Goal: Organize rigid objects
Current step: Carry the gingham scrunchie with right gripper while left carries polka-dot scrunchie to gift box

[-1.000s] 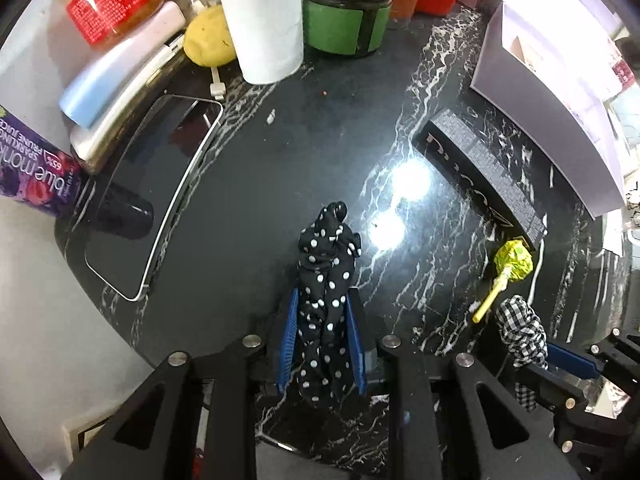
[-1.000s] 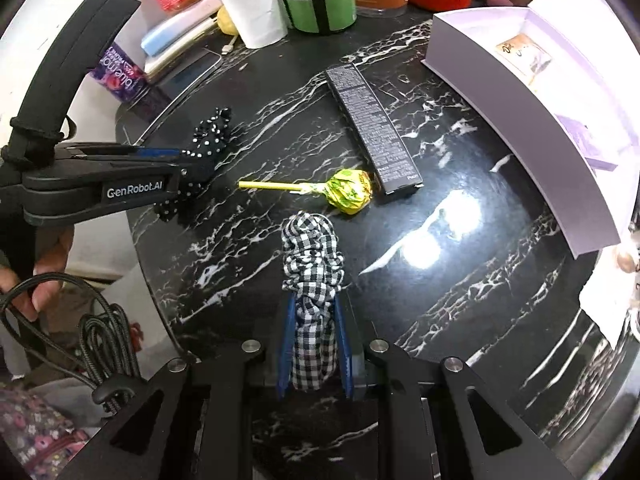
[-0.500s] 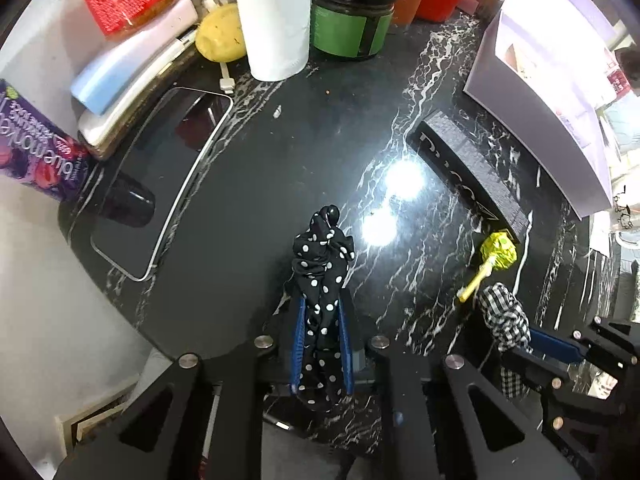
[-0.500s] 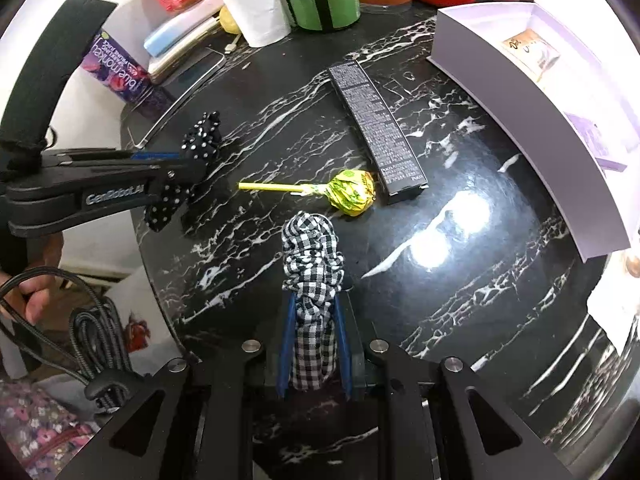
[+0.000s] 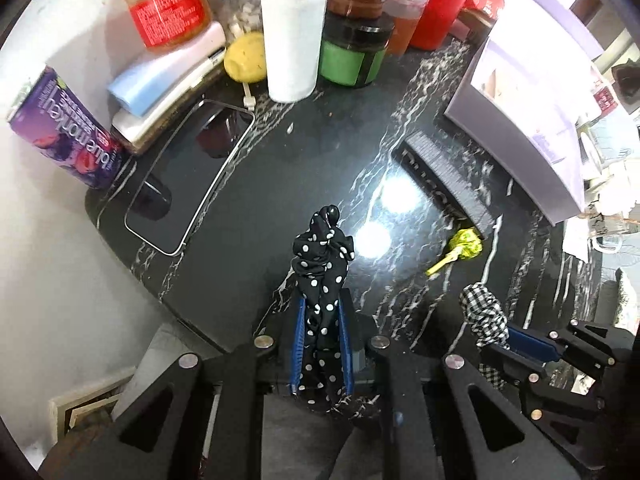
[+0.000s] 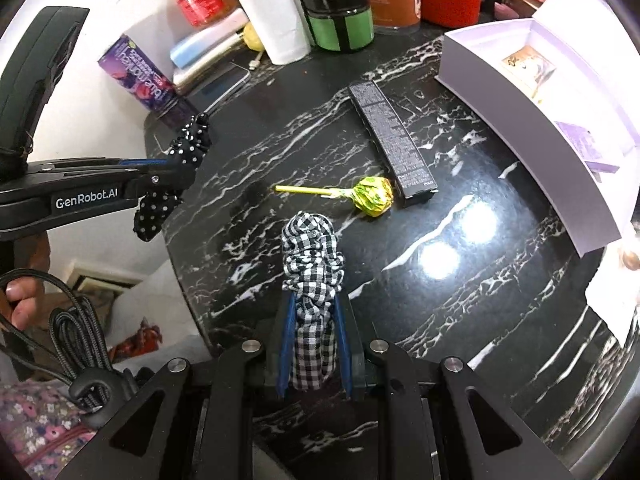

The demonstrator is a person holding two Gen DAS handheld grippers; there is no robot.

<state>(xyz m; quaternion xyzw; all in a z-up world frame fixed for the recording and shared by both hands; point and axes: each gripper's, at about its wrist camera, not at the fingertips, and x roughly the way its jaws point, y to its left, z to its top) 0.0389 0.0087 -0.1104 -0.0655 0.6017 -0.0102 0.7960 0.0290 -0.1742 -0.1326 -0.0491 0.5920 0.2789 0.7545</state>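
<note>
The left tool (image 5: 322,320) is clamped tight on a polka-dot scrunchie (image 5: 322,256), held above the black marble desk (image 5: 248,200). The right tool (image 6: 314,316) pinches a checked scrunchie (image 6: 312,248) the same way. Just beyond it lies a green lollipop (image 6: 374,196), apparently touching the long black box (image 6: 390,140). The white tray (image 6: 532,120) sits further right.
</note>
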